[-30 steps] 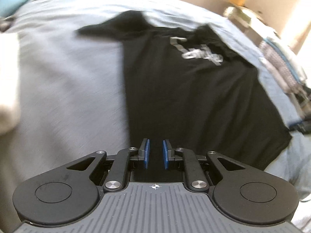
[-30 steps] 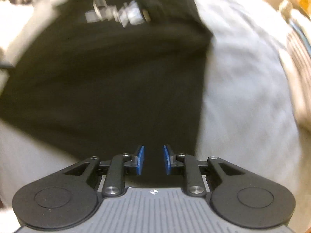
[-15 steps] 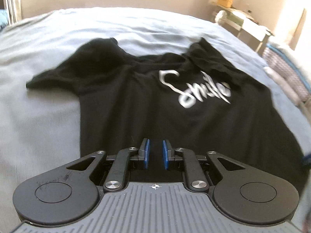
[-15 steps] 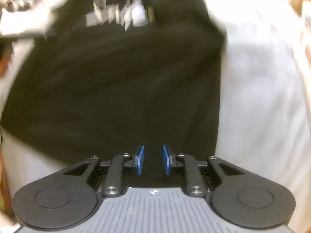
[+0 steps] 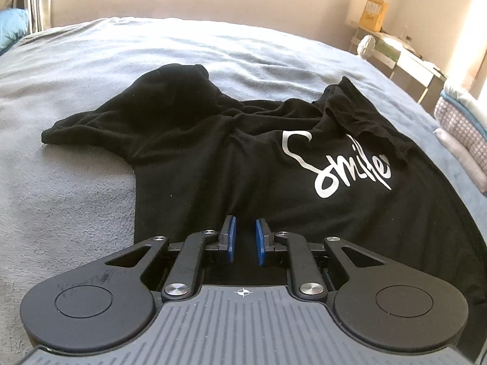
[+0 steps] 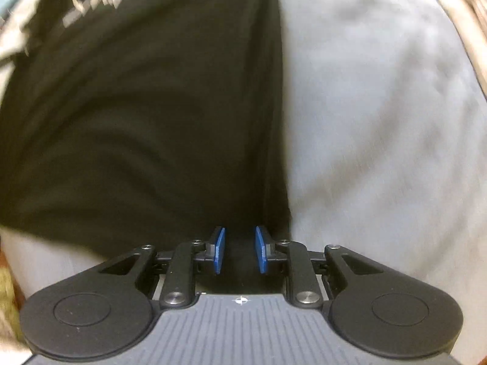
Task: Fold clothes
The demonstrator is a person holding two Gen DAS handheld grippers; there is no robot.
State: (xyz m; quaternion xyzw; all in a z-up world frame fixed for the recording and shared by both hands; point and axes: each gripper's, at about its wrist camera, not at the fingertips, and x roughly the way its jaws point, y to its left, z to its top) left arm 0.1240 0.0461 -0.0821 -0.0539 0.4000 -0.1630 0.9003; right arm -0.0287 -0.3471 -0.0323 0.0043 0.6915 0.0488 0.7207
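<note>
A black T-shirt (image 5: pixel 213 164) with white "Smile" lettering (image 5: pixel 341 164) lies front up on a grey-blue bed cover (image 5: pixel 61 213), collar far from me. Its left sleeve (image 5: pixel 100 121) is spread out and its right sleeve (image 5: pixel 365 112) is folded over the chest. My left gripper (image 5: pixel 243 240) sits at the hem near the shirt's left edge, its blue pads close together with dark cloth between them. In the right wrist view the shirt (image 6: pixel 137 106) looks blurred. My right gripper (image 6: pixel 239 249) holds the hem near the shirt's right edge in the same way.
A stack of folded clothes (image 5: pixel 462 133) sits at the bed's right side. A white desk (image 5: pixel 401 57) with a yellow box (image 5: pixel 373 13) stands against the far wall. A blue pillow (image 5: pixel 12 27) lies far left. Bare bed cover (image 6: pixel 380 121) stretches right of the shirt.
The left wrist view has dropped low and swung so the shirt lies straight ahead, chest print facing me. The right gripper has shifted slightly along the hem; both pad gaps look unchanged.
</note>
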